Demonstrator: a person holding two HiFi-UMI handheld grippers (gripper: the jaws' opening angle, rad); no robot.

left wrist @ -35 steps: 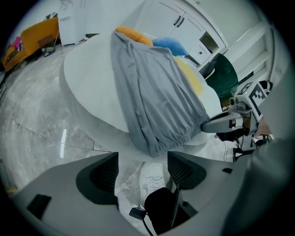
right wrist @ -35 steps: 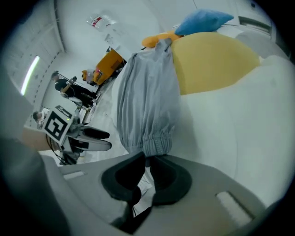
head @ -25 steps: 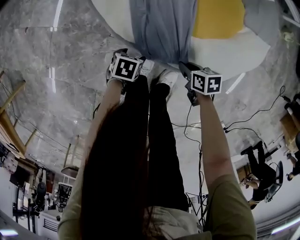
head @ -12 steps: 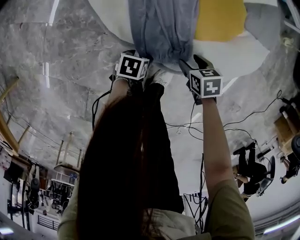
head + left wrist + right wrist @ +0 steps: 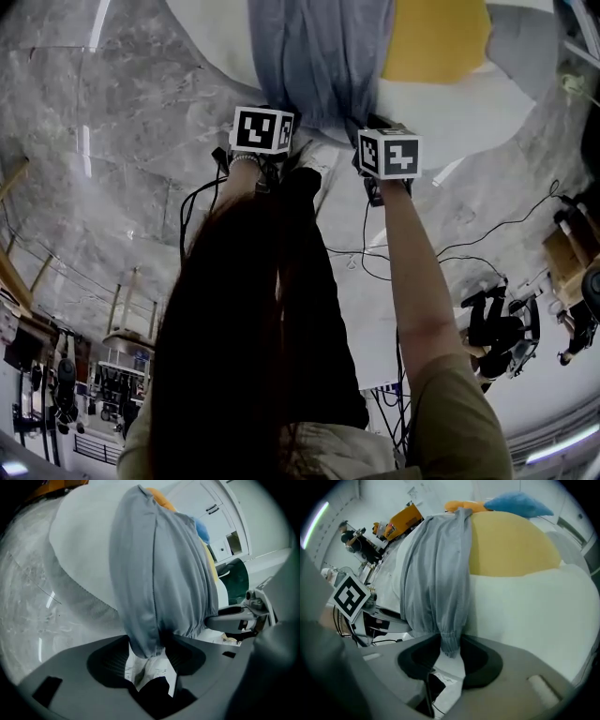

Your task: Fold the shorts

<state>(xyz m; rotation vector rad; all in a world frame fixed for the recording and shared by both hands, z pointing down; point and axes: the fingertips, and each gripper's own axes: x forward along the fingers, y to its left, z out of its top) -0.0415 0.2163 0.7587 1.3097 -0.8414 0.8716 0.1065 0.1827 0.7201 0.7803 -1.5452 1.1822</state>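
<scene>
Grey-blue shorts [image 5: 319, 56] lie lengthwise on a white table [image 5: 469, 103], with the gathered waistband at the near edge. The left gripper [image 5: 146, 648] holds the waistband's left corner; its jaws have just been closing, and the shorts [image 5: 154, 573] fill the gap between the pads. The right gripper [image 5: 451, 646] has also just been closing, and its pads press the right end of the waistband of the shorts [image 5: 436, 573]. In the head view both marker cubes, left [image 5: 262, 129] and right [image 5: 388, 153], sit at the table's near edge and hide the jaws.
A yellow cloth [image 5: 436, 37] lies on the table just right of the shorts, with a blue item [image 5: 518, 501] beyond it. The floor [image 5: 122, 141] is marble, with cables [image 5: 375, 253] trailing behind my legs. Another person [image 5: 497, 328] is off to the right.
Both cubes have moved up to the shorts' near edge. The right one shifted left toward the waistband's right end. The waistband's near edge, bunched half a second ago, is now hidden behind the cubes.
</scene>
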